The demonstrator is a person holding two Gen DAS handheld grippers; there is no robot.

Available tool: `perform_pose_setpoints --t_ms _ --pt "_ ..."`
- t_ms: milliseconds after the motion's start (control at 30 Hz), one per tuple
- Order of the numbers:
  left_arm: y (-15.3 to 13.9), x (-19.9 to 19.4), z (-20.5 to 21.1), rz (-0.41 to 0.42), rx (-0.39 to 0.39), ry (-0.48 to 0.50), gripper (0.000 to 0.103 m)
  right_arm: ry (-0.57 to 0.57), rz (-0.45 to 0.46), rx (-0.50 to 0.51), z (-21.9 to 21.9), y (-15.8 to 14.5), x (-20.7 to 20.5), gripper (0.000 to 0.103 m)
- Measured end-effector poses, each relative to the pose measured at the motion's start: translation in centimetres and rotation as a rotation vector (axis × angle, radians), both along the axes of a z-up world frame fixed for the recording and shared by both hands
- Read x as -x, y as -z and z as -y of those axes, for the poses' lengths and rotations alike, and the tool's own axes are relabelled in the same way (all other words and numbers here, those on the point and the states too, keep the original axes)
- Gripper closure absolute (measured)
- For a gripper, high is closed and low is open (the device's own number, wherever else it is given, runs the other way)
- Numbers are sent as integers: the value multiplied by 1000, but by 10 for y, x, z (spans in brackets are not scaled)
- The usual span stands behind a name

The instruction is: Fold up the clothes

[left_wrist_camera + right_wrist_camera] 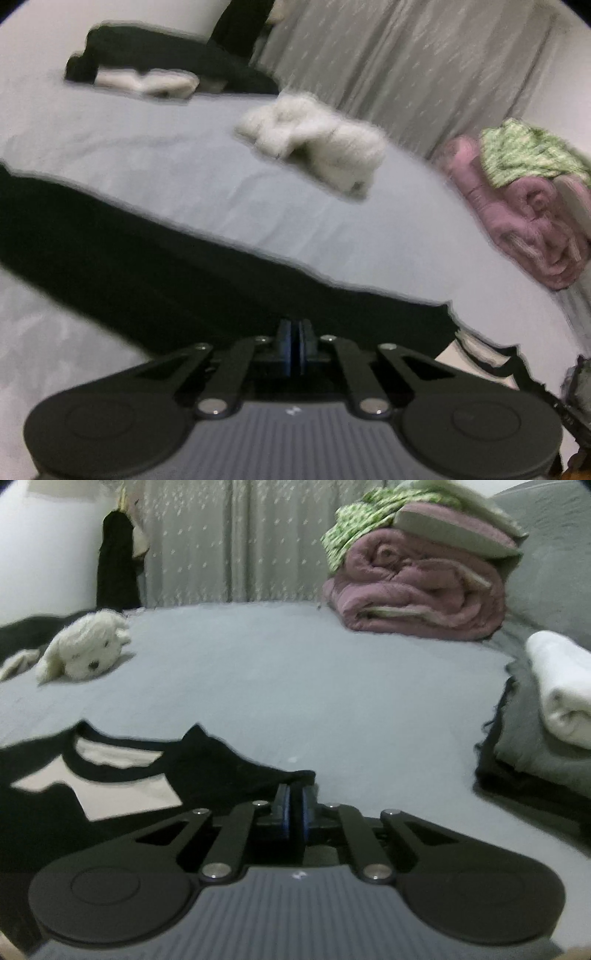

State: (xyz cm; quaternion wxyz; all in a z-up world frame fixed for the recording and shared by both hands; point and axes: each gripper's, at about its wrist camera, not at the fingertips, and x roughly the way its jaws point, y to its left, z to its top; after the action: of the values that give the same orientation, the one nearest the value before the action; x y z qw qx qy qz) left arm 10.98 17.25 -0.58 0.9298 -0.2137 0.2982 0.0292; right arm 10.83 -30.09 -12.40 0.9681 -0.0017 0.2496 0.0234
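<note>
Both grippers had their jaws pressed together on the black shirt [207, 771], the left gripper [294, 332] at one edge and the right gripper [295, 801] at a sleeve tip. It lay spread low on the grey bed [295, 686], near a white plush dog [86, 648]

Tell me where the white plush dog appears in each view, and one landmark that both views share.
Left wrist view: the plush dog lies on the grey bed sheet, upper middle, a little right of centre.
Right wrist view: the plush dog lies at the left edge, mid-height, its face towards the camera.
Shared landmark: the rolled pink blanket with green cloth on top, right of the dog in both views.
</note>
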Motion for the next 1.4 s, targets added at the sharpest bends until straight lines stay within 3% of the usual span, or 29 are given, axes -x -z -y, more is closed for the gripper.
perform_pose_setpoints --t_ms 133,200,267,333,400,500,633,667,700,733,800,833,867,933,967,1000,1033,1167,1267,1400 --pt "-23 14 4 219 -7 37 99 83 59 -75 14 -3 8 103" --pt "-23 13 3 257 -14 29 99 166 79 -124 26 -4 10 103" --pt "-11 1 0 195 -13 15 99 200 34 -200 41 1 5 103" --pt "6 -12 -2 79 -33 0 98 203 -10 -264 51 4 1 103" --pt "21 -20 -7 -23 -38 -25 98 177 -21 -282 54 1 -1 92" --pt "21 -18 -15 -24 12 -36 98 107 -28 -286 47 -7 -3 90" --pt "18 -17 -14 -23 10 -28 98 -27 -48 -268 27 -18 -5 89" --pt "20 -20 -13 -36 12 -24 98 -58 -62 -243 18 -19 -7 84" --pt "21 -21 -13 -37 16 -19 92 -77 -73 -213 11 -19 -10 70" --pt "22 -21 -12 -37 19 -15 82 -95 -85 -182 3 -19 -13 62" --pt "24 -23 -11 -38 26 -7 69 -121 -101 -111 -12 -18 -18 59" --pt "25 -24 -11 -39 29 -3 67 -116 -104 -67 -19 -16 -21 59" --pt "25 -24 -8 -40 18 -1 67 -110 -111 -33 -24 -13 -24 60" --pt "26 -24 -1 -41 -29 13 70 -101 -134 9 -26 -3 -32 80" --pt "27 -24 3 -42 -53 21 70 -95 -135 21 -27 2 -33 95" --pt "27 -24 7 -42 -77 28 86 -89 -130 30 -27 5 -33 99" --pt "27 -23 11 -37 -99 34 96 -78 -119 39 -27 6 -32 101" --pt "15 -15 21 34 -162 19 97 37 17 22 -16 -8 -8 101" --pt "16 -17 22 32 -177 11 97 114 83 -7 -6 -13 -2 101" --pt "19 -20 24 31 -198 0 97 170 32 -10 2 0 -18 101"
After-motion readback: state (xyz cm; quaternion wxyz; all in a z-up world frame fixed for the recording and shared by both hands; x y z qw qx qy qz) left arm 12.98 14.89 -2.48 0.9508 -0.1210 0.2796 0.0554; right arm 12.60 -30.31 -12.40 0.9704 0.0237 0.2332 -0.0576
